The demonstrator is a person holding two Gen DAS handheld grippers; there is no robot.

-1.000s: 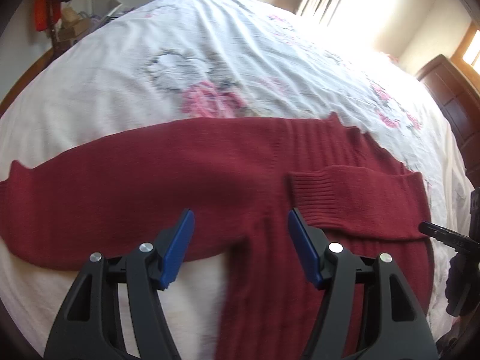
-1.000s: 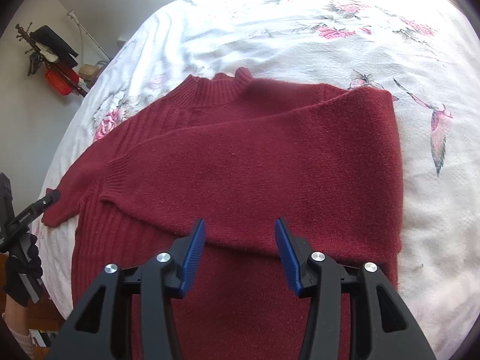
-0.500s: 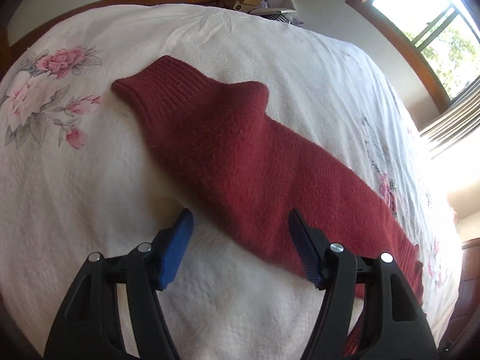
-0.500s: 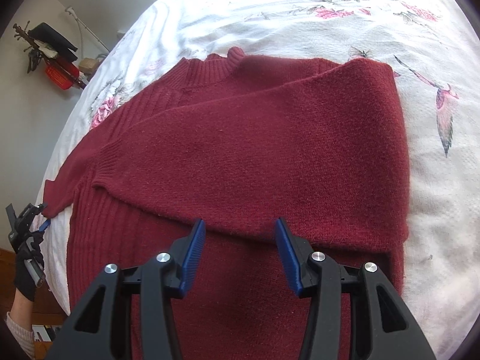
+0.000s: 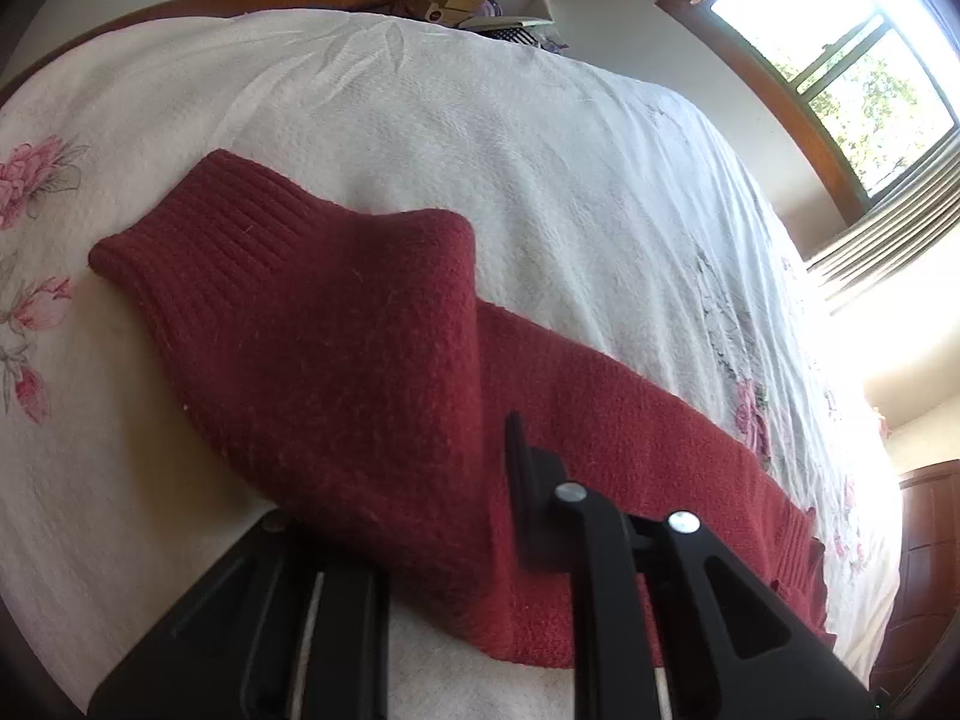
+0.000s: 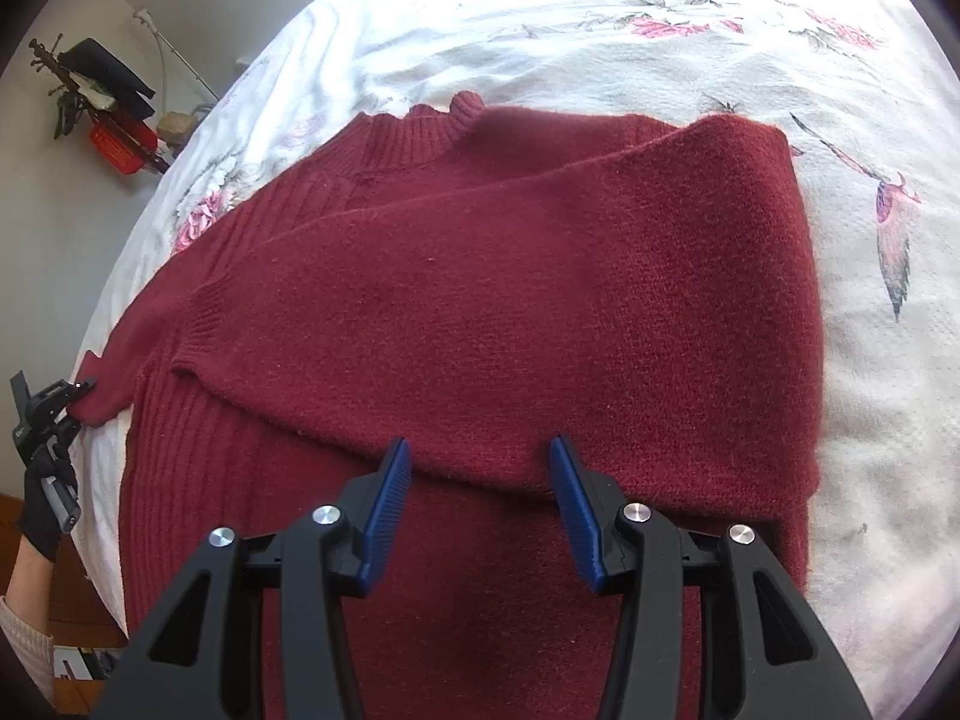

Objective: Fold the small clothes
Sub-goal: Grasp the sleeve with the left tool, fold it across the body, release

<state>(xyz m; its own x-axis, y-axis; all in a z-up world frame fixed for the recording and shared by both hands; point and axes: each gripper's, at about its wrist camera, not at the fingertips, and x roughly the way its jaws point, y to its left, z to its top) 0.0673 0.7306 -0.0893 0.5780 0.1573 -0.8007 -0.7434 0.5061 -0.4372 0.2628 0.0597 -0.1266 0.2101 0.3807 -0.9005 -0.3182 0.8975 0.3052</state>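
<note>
1. Nearest in the right wrist view, the right gripper point(image 6: 480, 498) hovers over the lower body of the dark red sweater point(image 6: 492, 312); its blue-padded fingers point(image 6: 390, 510) stand well apart with nothing between them, and the folded-over sleeve's lower edge lies just past the tips.
2. In the left wrist view the left gripper point(image 5: 474, 468) is clenched on the sweater's other sleeve point(image 5: 336, 324); the knit is bunched between the fingers and drapes over the left one, hiding it, while the right finger shows as a dark edge against the cloth.
3. That sleeve rises from the grip and runs forward, ending in a ribbed cuff point(image 5: 198, 228) whose edge rests on the bedspread point(image 5: 480, 138); white, flower-printed cloth lies bare to the left of it and beyond it.
4. From the right wrist view, the same left gripper point(image 6: 66, 396) sits at the bed's left edge, held by a black-gloved hand point(image 6: 45, 510), pinching the sleeve tip; the bedspread point(image 6: 870, 390) is bare to the right of the sweater's folded right edge and beyond the collar point(image 6: 420, 126).
5. Farthest off, a wooden bed frame point(image 5: 180, 0) curves round the mattress edge, with clutter on a stand behind it, and a window point(image 5: 840, 60) at the upper right.
</note>
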